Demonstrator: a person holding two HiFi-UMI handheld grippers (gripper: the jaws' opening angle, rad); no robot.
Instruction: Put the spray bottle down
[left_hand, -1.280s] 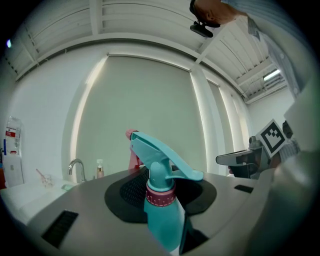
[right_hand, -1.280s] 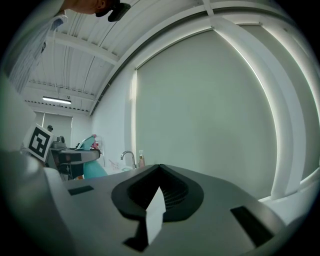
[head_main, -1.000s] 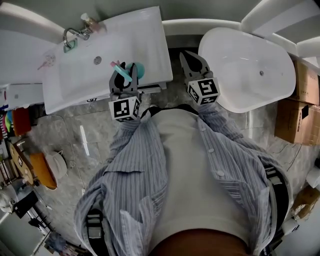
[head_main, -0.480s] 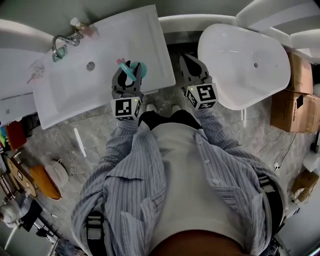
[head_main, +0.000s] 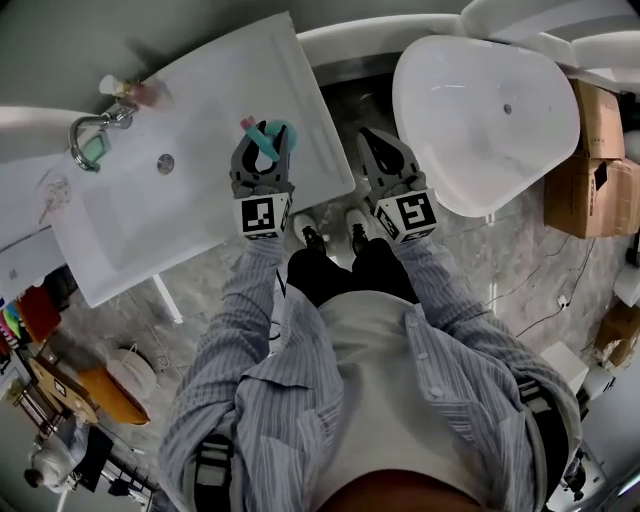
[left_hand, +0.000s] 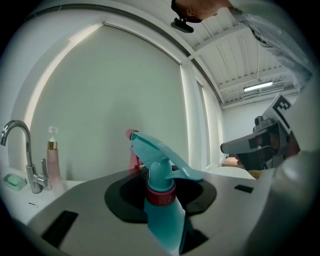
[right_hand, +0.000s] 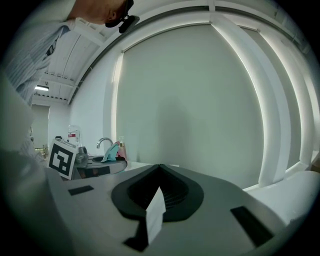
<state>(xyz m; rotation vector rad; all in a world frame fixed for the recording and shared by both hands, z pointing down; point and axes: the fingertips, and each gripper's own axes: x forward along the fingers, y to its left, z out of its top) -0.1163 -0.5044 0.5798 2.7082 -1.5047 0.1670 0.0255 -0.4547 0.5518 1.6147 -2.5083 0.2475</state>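
Left gripper (head_main: 262, 142) fingers clamped on spray bottle (left_hand: 162, 200), held over the washbasin (head_main: 200, 110) right rim. Right gripper (head_main: 386, 148) fingers together, empty. Risk: if released on the narrow rim, the tall bottle may topple off.

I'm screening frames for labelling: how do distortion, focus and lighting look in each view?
Head view: fisheye warps the sink and bathtub; light even. Left gripper view: black vignette corners, spray bottle close yet sharp. Right gripper view: same vignette, soft flat light.
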